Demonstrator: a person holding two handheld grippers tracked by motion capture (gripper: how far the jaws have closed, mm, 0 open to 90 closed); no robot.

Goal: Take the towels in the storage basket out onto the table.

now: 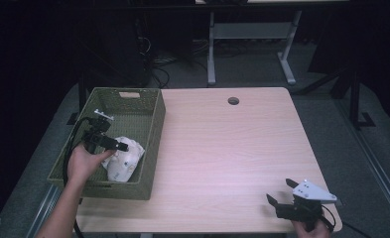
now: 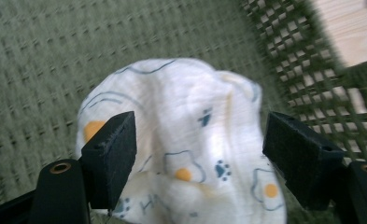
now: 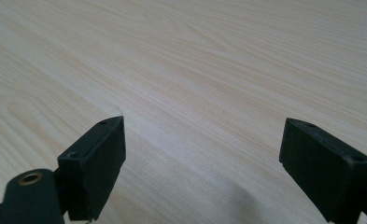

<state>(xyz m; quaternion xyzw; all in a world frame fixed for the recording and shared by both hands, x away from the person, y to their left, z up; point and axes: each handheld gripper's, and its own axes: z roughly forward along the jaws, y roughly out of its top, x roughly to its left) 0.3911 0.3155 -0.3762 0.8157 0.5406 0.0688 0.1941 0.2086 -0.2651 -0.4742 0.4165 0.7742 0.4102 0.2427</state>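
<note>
Our left gripper (image 2: 197, 154) reaches into the green woven basket (image 1: 153, 124) at the tabletop's left edge, its jaws spread either side of the white printed cloth (image 2: 186, 140), which lies bunched on the basket floor near its front right corner. Our right gripper (image 3: 202, 168) hovers with jaws wide apart over the tabletop's (image 1: 222, 148) front right corner.

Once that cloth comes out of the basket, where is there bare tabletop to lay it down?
The light wood table is bare from the green basket's right wall across to its right edge, and from the cable hole down to the near edge. The right gripper, jaws open, occupies the near right corner. Inside the basket, the left gripper and printed cloth crowd the near end.
</note>
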